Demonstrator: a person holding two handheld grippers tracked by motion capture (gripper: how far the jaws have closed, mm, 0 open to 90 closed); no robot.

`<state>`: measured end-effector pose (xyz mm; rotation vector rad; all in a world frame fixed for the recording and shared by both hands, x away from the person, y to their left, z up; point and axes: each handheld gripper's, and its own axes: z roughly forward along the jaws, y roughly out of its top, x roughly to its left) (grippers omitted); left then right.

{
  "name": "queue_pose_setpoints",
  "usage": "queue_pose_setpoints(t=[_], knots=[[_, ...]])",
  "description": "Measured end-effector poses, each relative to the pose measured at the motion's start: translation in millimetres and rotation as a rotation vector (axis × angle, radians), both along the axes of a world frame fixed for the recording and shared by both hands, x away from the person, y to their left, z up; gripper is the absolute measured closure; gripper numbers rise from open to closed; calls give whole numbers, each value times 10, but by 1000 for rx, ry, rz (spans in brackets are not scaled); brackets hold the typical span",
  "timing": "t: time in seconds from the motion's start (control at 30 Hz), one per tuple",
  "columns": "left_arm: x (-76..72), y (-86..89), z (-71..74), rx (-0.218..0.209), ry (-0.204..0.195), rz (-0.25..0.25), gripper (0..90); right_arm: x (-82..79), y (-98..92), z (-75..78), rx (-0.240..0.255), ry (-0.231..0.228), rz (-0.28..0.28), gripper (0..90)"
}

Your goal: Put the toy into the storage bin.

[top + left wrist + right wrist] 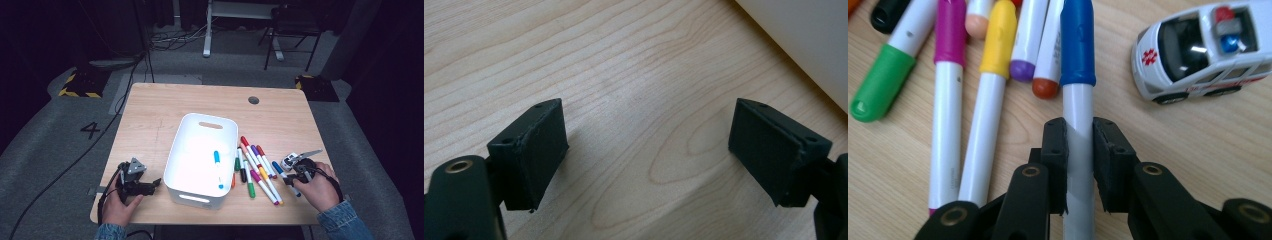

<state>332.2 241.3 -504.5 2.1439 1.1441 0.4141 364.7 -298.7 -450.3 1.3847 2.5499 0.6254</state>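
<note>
Table carries a white bin mid-front with one blue marker inside. Loose markers lie right of the bin. Left gripper near the front-left corner, jaws apart, nothing between them. Right gripper near the front-right edge, clamped on the blue-capped marker barrel. Toy ambulance just beside it.

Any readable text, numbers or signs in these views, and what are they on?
"4": on the grey floor left of the table.
Red star-shaped emblem, a sign and not letters: on the hood of the toy ambulance.
Red lettering along the ambulance's side: too small and blurred to read.
Printing on the marker barrels beside the blue marker: too blurred to read.
</note>
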Motion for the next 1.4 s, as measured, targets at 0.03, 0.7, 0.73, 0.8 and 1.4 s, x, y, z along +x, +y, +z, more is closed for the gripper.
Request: queue_pose_setpoints(t=[0.03, 0.7, 0.73, 0.8, 1.4], knots=[[0, 0, 0, 0, 0, 0, 160, -1, -5, 28, 8, -5, 7, 767], [-3, -1, -2, -1, -1, -3, 159, -10, 197, 506, 97, -105, 108, 767], [-3, -1, -2, -2, -1, -3, 159, -9, 219, 533, 98, -107, 117, 767], [-3, -1, -2, -1, -1, -3, 159, 1, 267, 588, 99, -114, 139, 766], [-3, -2, -2, 0, -2, -2, 158, 136, 709, 892, 126, -129, 272, 767]])
